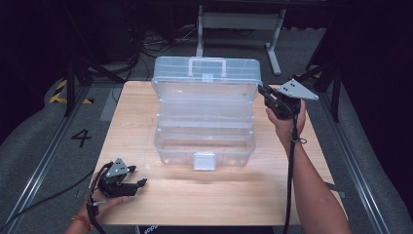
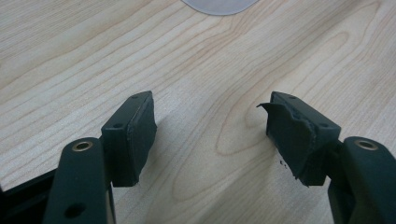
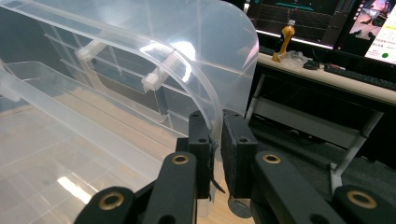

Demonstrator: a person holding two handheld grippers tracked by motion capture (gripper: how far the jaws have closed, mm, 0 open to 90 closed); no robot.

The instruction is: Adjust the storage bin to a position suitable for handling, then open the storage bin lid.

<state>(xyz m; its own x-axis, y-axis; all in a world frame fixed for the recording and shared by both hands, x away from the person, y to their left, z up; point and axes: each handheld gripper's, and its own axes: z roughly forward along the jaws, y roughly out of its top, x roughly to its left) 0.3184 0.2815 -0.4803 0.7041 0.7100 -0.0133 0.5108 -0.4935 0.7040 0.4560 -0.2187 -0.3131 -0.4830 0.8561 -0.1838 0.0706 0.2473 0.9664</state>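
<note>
Dark floor and desk frames ring the wooden table in the high view, where a clear plastic toolbox sits mid-table with its lid raised and its 2 trays stepped back, so the opening looks largely done while the right gripper grips the lid's right edge. From the left gripper view, the left gripper rests with jaws wide over bare wood, holding nothing. From the right gripper view, the right gripper's jaws pinch the lid's curved rim, leaving only the release, by my judgement.
</note>
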